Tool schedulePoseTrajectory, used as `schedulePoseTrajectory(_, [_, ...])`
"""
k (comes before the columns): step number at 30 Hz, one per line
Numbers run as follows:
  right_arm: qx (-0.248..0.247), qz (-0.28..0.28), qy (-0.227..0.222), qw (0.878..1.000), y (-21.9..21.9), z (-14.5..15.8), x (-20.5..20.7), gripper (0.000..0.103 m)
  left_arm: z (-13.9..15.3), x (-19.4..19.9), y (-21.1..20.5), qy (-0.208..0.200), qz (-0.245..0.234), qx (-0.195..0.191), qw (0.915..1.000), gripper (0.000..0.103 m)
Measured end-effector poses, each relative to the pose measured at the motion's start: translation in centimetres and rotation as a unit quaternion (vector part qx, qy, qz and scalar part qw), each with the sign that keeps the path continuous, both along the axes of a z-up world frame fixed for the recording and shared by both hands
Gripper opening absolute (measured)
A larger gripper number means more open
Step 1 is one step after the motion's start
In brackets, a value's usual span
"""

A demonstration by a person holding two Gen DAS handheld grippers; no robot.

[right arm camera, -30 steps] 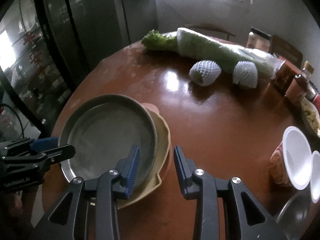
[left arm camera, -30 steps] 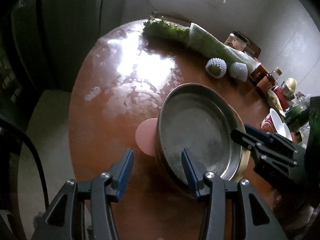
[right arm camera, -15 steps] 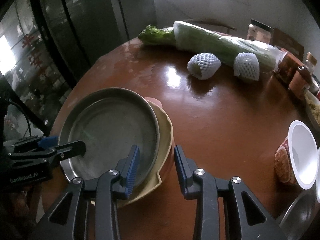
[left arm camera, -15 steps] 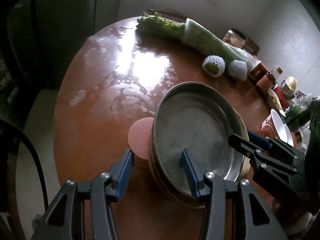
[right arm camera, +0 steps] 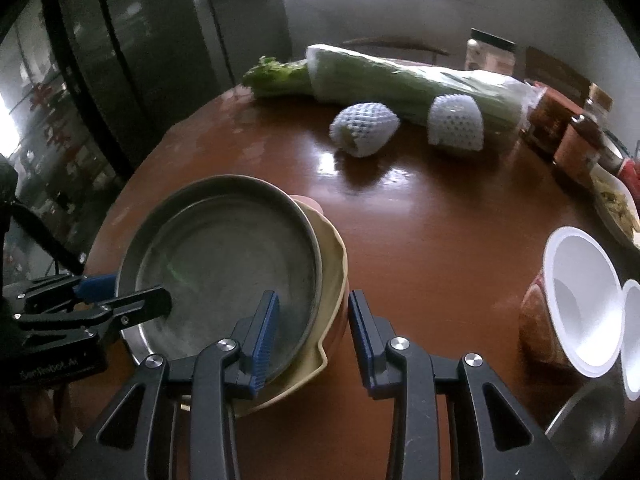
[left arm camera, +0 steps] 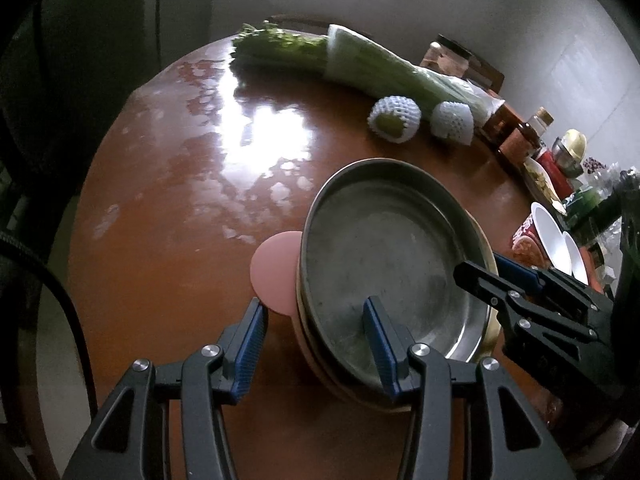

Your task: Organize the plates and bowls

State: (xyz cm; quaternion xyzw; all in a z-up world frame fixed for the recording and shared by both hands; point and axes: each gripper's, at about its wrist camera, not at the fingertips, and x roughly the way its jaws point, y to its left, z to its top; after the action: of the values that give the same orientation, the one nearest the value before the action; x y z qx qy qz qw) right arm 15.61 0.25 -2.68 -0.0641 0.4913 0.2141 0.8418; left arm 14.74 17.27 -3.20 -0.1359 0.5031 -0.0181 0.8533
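Observation:
A stack of plates sits between my two grippers: a grey metal plate (left arm camera: 384,248) (right arm camera: 228,256) on top, a cream plate (right arm camera: 332,264) under it, and a pink plate (left arm camera: 276,268) sticking out at the bottom. My left gripper (left arm camera: 314,312) is shut on the near rim, one finger inside the metal plate and one outside. On the opposite rim my right gripper (right arm camera: 313,304) is shut the same way. Each gripper shows in the other's view: right gripper (left arm camera: 492,280), left gripper (right arm camera: 132,296). Whether the stack clears the brown table (right arm camera: 420,240) I cannot tell.
A long bag of greens (left arm camera: 380,68) lies at the table's far edge, with two foam-netted fruits (right arm camera: 364,130) (right arm camera: 456,126) in front of it. Jars and bottles (right arm camera: 576,144) crowd the right side. White paper bowls (right arm camera: 580,304) stand near right. A dark cabinet (right arm camera: 132,60) rises at left.
Both grippers and the stack have shifted together across the table, toward the netted fruits. The grip on the rims looks the same.

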Motion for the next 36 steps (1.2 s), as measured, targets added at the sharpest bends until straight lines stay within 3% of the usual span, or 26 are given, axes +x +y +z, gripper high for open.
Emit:
schedulePoseTrajectory(13, [-0.002, -0.024, 0.0, 1.0, -2.8, 0.2, 0.7, 0.036, -0.1, 1.6, -2.7, 0.003, -0.016, 0.006, 0.9998, 0.049])
schedulePoseTrajectory(36, [0.008, -0.03, -0.008, 0.999, -4.0, 0.9, 1.1, 0.036, 0.7, 1.9, -2.7, -0.008, 0.0, 0.02, 0.9998, 0.049])
